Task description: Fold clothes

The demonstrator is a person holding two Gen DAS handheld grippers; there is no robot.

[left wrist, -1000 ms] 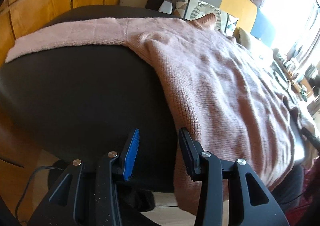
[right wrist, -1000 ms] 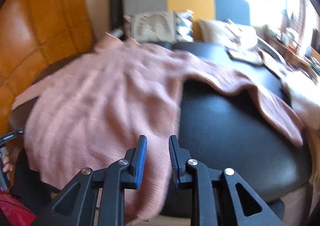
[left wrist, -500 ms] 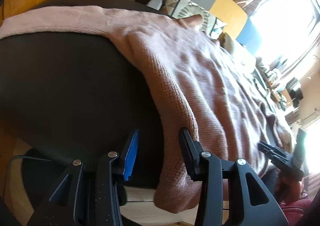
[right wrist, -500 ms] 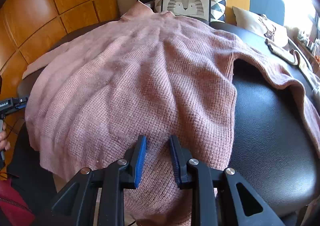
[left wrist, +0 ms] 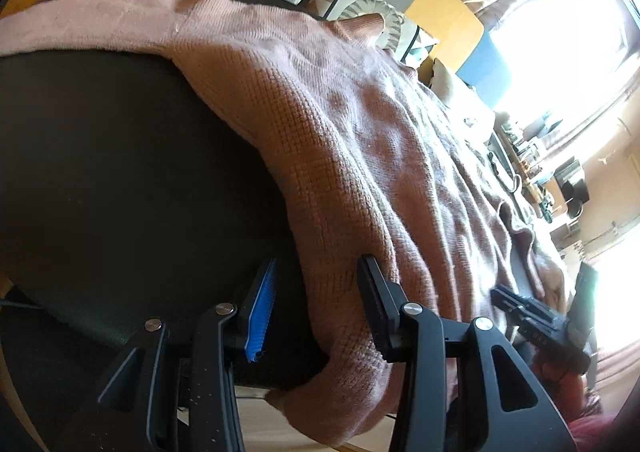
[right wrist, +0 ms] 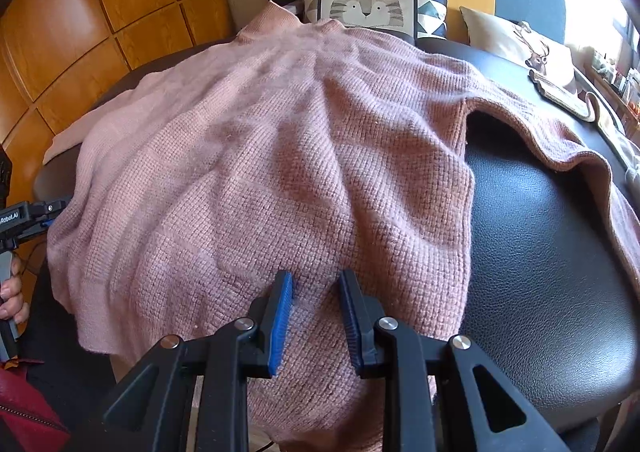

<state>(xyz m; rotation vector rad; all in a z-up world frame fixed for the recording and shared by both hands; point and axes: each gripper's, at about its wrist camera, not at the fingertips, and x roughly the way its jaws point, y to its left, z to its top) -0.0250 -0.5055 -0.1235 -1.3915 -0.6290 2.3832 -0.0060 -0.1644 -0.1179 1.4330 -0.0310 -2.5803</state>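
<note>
The pink sweater (right wrist: 280, 172) lay spread across the black counter (right wrist: 540, 252). The left gripper (left wrist: 316, 292) was closing around its near-left hem edge; only the right view showed the right gripper (right wrist: 316, 312), parted over the near hem.

Black leather surface (right wrist: 540, 252) under spread pink knit sweater (right wrist: 280, 156).

black two-finger grippers (right wrist: 316, 284), blue ribbed pads (right wrist: 280, 320), silver screws, white lettering
</note>
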